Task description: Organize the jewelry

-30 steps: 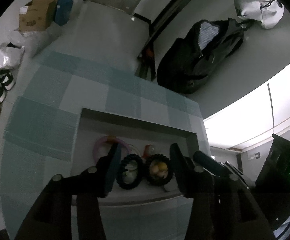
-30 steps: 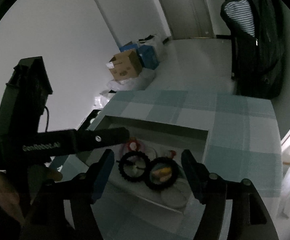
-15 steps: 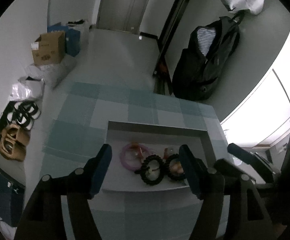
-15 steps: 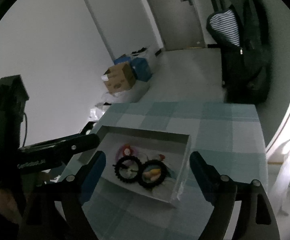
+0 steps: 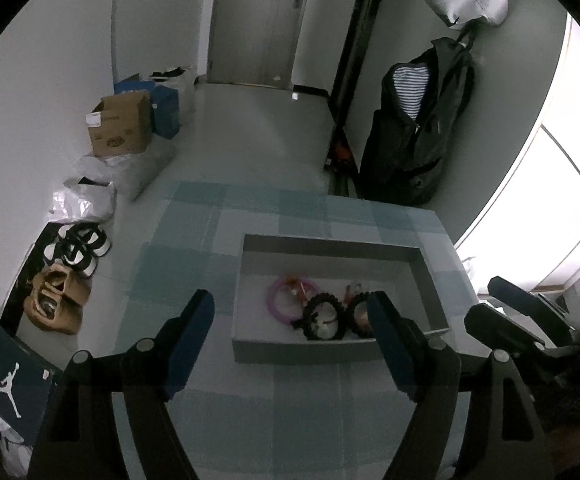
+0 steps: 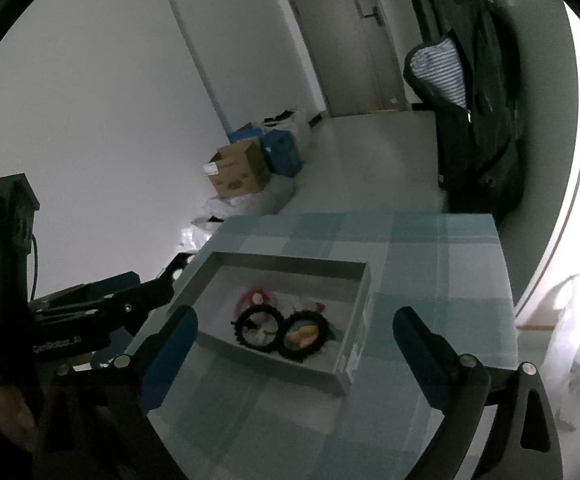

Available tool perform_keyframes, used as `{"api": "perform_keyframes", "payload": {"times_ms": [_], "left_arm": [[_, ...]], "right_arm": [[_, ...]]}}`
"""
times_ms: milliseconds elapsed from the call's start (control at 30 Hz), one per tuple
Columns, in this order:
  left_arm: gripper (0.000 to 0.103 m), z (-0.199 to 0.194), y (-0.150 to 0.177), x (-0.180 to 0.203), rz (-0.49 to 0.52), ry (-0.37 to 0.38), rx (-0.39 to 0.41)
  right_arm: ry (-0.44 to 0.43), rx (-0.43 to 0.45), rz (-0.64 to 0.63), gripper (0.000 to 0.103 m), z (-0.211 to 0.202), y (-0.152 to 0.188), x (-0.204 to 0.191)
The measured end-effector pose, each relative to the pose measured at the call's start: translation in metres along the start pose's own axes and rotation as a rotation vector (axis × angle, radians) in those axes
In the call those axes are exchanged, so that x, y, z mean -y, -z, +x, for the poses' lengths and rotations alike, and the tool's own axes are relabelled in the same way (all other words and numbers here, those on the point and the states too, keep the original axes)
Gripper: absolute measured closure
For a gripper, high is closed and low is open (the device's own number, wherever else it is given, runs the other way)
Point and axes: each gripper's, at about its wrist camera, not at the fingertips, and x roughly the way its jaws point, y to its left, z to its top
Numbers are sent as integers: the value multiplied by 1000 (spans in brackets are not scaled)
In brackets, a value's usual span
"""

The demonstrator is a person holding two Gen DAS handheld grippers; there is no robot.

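Teal-and-white checked cloth (image 5: 217,264) over the table, with a shallow grey tray (image 5: 302,350) near its middle. Inside the tray, toward the near wall: two black beaded bracelets (image 5: 324,316) touching side by side, each ringed round a small pale or yellowish piece too dim to name. A pink ring bracelet (image 5: 279,300) just left of them, plus small red bits behind, blurred.

Left gripper (image 5: 290,320) above the near edge of the tray, jaws wide apart and just opened further, nothing between the blue pads but air; tray contents visible in the gap, untouched. Right gripper (image 6: 290,336) likewise spread to full width, also just opened further, empty, tray framed between its fingers and well clear of them. Left tool's black body visible at the left of the right wrist view.

Beyond the table: cardboard box (image 5: 119,128), black jacket (image 5: 418,136) hanging by the wall, sandals (image 5: 55,296) on the floor.
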Motion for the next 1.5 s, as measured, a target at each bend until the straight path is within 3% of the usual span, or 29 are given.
{"api": "perform_keyframes", "payload": {"times_ms": [1500], "left_arm": [[27, -15, 13, 7, 11, -26, 40]], "right_arm": [[22, 8, -19, 1, -13, 13, -6]]}}
